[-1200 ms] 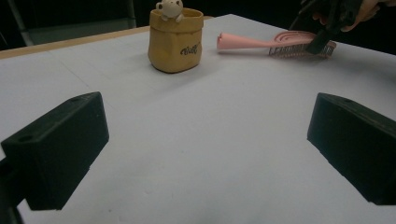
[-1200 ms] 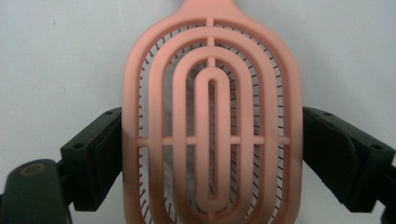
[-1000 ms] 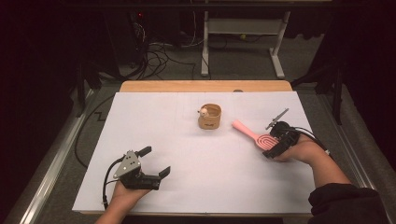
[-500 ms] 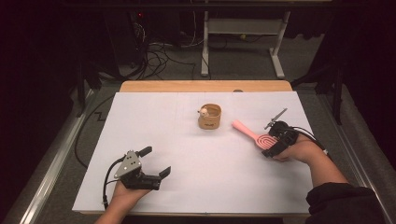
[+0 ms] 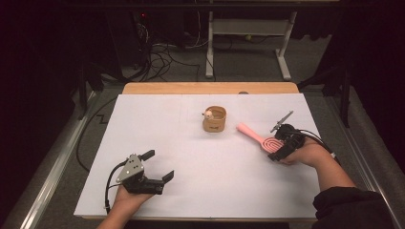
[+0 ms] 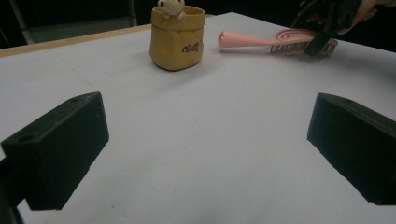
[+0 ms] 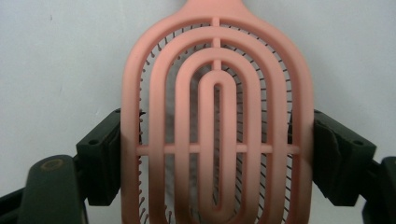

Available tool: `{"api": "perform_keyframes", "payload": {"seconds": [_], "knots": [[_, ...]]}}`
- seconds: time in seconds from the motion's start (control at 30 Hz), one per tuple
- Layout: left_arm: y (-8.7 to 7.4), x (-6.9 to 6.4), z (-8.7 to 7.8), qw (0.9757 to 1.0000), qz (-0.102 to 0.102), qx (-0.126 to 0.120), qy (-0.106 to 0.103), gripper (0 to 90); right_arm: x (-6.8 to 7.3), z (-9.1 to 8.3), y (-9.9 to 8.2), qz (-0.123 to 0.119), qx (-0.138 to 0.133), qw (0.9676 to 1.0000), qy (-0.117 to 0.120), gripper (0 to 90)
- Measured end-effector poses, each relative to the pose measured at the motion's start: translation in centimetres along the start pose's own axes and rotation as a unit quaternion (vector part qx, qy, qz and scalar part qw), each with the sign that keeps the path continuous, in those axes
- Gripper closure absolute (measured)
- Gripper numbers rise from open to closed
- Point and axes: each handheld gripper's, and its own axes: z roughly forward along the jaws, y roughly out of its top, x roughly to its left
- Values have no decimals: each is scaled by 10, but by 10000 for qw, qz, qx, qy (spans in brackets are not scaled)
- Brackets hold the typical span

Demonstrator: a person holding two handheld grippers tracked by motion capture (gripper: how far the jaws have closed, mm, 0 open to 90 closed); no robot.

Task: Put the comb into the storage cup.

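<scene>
Covering the tabletop [image 5: 157, 124], white paper leaves the tan pot [image 5: 214, 119] plain near the far edge's middle. Lying by the right edge, the pink hairbrush [image 5: 261, 139] is pinched across its head by the right claw [image 5: 281, 144], probably for a flat, steady hold, while the left claw [image 5: 157, 166] idles agape at the near-left corner.

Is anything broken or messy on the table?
No, nothing stands out. The little yellow pot stands upright, and the pink hairbrush looks whole, with the right gripper closed on its head. The left gripper is open.

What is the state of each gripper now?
Left gripper: open, holding nothing.
Right gripper: closed on the pink hairbrush.
</scene>
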Motion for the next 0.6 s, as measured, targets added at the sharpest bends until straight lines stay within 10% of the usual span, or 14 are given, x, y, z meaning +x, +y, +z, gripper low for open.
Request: {"api": "perform_keyframes", "payload": {"seconds": [0.6], "knots": [[-1, 0, 1, 10000, 8, 31, 21, 0, 1, -1, 1, 38, 188, 9998, 48, 207]]}}
